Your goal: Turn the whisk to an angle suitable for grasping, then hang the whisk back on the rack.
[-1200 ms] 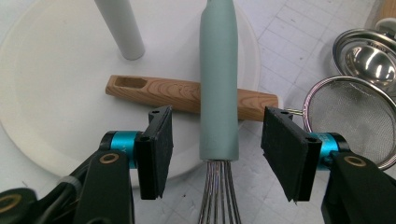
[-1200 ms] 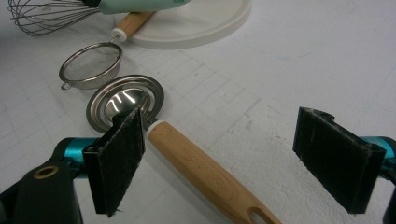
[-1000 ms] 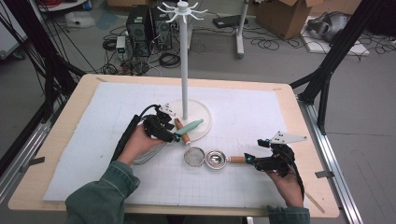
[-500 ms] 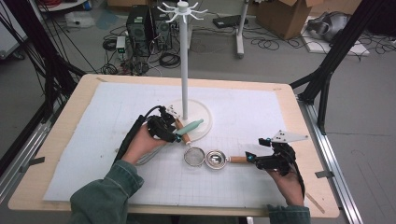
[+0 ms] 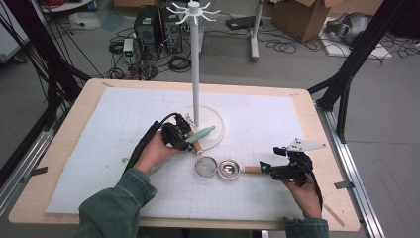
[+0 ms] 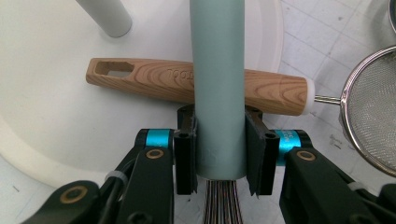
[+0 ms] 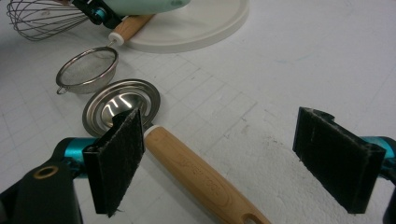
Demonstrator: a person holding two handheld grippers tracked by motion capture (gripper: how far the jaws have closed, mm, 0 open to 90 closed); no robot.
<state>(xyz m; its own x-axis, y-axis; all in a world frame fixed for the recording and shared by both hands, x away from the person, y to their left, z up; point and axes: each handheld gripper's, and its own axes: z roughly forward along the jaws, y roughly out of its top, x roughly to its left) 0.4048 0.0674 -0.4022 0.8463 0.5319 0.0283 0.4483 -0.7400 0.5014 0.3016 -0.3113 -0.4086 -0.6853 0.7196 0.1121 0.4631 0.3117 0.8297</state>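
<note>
The left gripper [image 6: 219, 154] has just closed its jaws on the whisk [image 6: 218, 70], whose smooth pale-green handle runs straight away from the jaws, crossing above the strainer's wooden handle [image 6: 159, 84] at the stand base [image 6: 56, 121]. The right gripper [image 7: 233, 158] stands wide open over the ladle handle [image 7: 196, 182], gripping nothing.

The room was evenly and brightly lit from overhead, so the white mat [image 5: 124, 148] threw back a soft, flat light and shadows stayed faint. In the high view the picture was slightly soft and grainy, with the table's [image 5: 64, 119] edges bowing a little toward the corners. The left gripper view was sharp on the wooden handle [image 6: 154, 81], while the pale green handle [image 6: 218, 84] close to the lens looked smooth and a touch soft. In the right gripper view, glare glinted off the steel bowl [image 7: 120, 105], and the near black pads [image 7: 119, 158] blurred slightly.
</note>
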